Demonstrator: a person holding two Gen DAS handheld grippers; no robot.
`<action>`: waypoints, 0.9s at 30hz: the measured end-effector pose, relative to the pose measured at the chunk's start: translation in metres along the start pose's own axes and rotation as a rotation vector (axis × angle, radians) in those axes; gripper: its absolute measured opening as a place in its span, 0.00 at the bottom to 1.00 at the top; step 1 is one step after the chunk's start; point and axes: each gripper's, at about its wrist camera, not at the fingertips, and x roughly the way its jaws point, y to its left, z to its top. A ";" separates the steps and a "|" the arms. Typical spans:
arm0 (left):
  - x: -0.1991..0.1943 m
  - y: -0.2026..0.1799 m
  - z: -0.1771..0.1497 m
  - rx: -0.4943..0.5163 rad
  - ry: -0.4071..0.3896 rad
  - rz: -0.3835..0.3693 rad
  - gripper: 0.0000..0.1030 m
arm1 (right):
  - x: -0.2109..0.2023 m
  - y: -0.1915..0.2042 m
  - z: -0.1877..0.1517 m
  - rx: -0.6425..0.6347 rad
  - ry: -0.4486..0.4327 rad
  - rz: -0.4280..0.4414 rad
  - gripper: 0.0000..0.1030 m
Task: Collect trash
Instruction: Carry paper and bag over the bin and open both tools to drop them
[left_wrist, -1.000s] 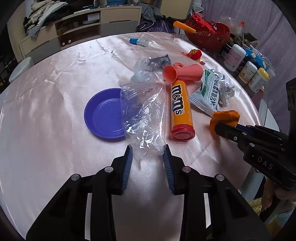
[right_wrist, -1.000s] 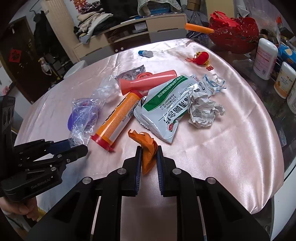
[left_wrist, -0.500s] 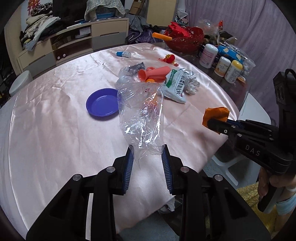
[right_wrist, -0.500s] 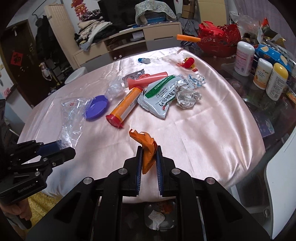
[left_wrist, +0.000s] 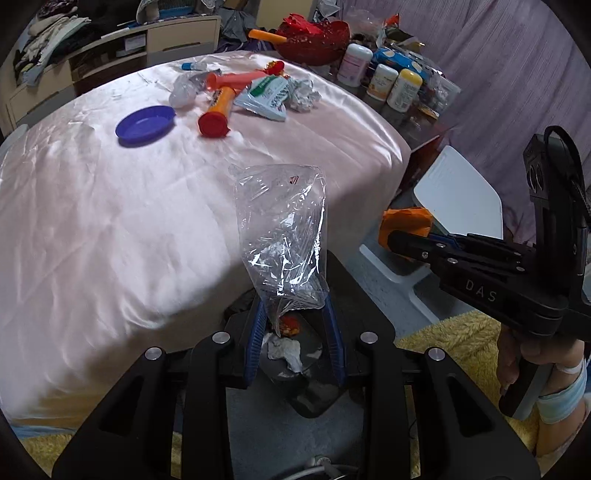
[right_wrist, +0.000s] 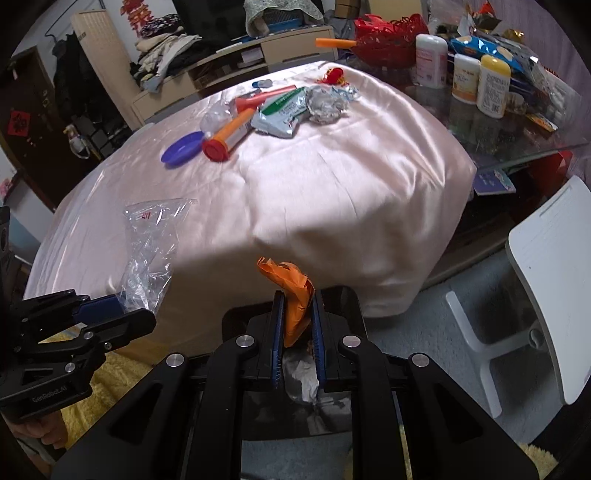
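My left gripper is shut on a clear plastic bag and holds it upright over a dark trash bin on the floor, with crumpled paper inside. My right gripper is shut on an orange wrapper above the same bin. The left gripper and the bag also show in the right wrist view. On the pink table lie an orange M&M's tube, a green-white packet and crumpled foil.
A blue plate and a coral tube lie on the table. Bottles and a red basket stand at the far right. A white chair stands right of the bin. A yellow rug covers the floor.
Both grippers have pulled back off the table and lowered, with the plastic bag and the orange wrapper in them, to above the floor bin. The table items have not moved.
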 end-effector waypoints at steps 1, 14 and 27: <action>0.005 -0.002 -0.005 0.005 0.013 -0.009 0.28 | 0.002 -0.001 -0.006 0.002 0.008 -0.002 0.15; 0.073 -0.007 -0.039 0.018 0.153 -0.029 0.28 | 0.040 -0.018 -0.035 0.044 0.109 0.010 0.15; 0.083 -0.007 -0.037 0.021 0.182 -0.033 0.35 | 0.048 -0.021 -0.033 0.059 0.136 0.005 0.37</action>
